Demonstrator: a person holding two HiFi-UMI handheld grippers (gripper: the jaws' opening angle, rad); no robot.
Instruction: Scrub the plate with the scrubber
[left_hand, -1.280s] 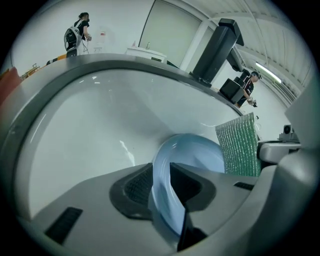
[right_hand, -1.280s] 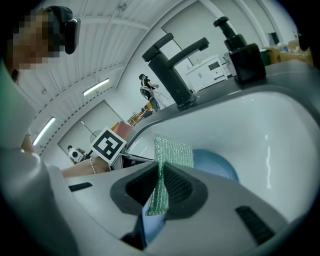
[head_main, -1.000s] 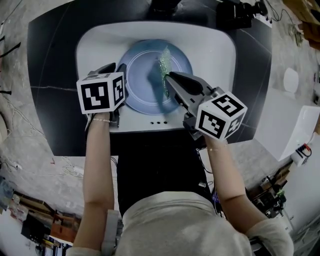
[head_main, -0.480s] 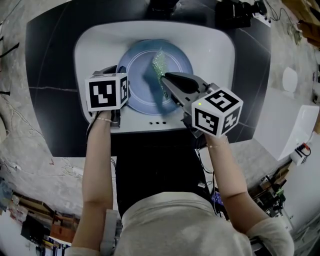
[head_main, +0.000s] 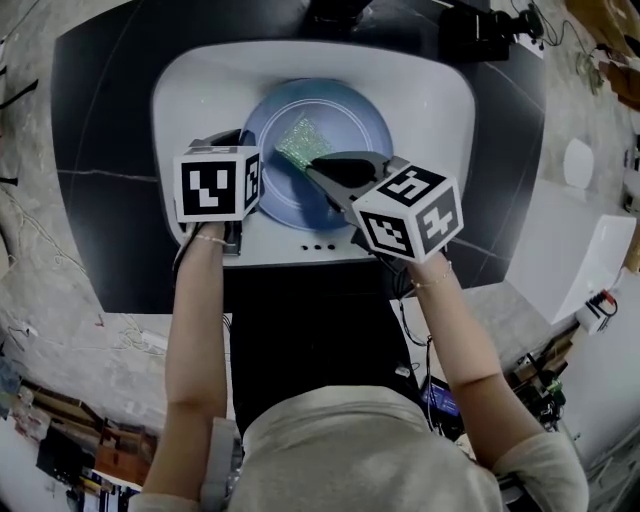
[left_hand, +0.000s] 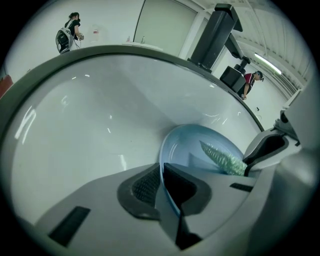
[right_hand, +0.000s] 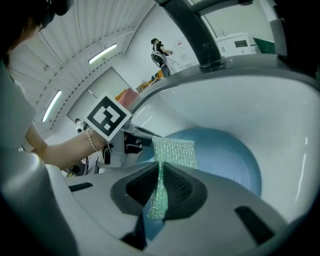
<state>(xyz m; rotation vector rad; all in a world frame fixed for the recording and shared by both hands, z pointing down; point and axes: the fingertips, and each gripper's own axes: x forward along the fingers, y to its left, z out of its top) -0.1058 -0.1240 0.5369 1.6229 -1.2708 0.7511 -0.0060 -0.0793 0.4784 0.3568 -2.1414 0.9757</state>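
Landmark: white oval sink basin (head_main: 200, 85), set into a black countertop (head_main: 100, 150).

- Pale blue round plate (head_main: 345, 110) sits in the middle of the basin, filling most of the bowl. The basin's white wall shows all round it.
- Left gripper (head_main: 243, 150) is at the basin's left side, its jaws closed on the plate's left rim. The left gripper view shows the thin blue edge running straight between the two dark ribbed pads, pinched on both faces.
- Right gripper (head_main: 318, 168) reaches in over the basin's front edge, its jaws closed on a green sparkly mesh scrubber (head_main: 303, 142). The right gripper view shows the scrubber's lower end squeezed narrow between the pads, while the free upper part fans out flat beyond the tips.
- The scrubber lies over the plate's left half, toward the basin's left, near the left gripper. It appears to rest against the plate's surface — contact cannot be confirmed from any view.
- The two grippers are close together but not touching.
- Each gripper's black-and-white marker cube hangs above the basin's front rim — left cube (head_main: 218, 183), right cube (head_main: 408, 211).
- Three small overflow holes (head_main: 316, 245) sit on the basin's front rim, between the cubes.
- A dark faucet column (right_hand: 192, 30) rises at the basin's far edge.
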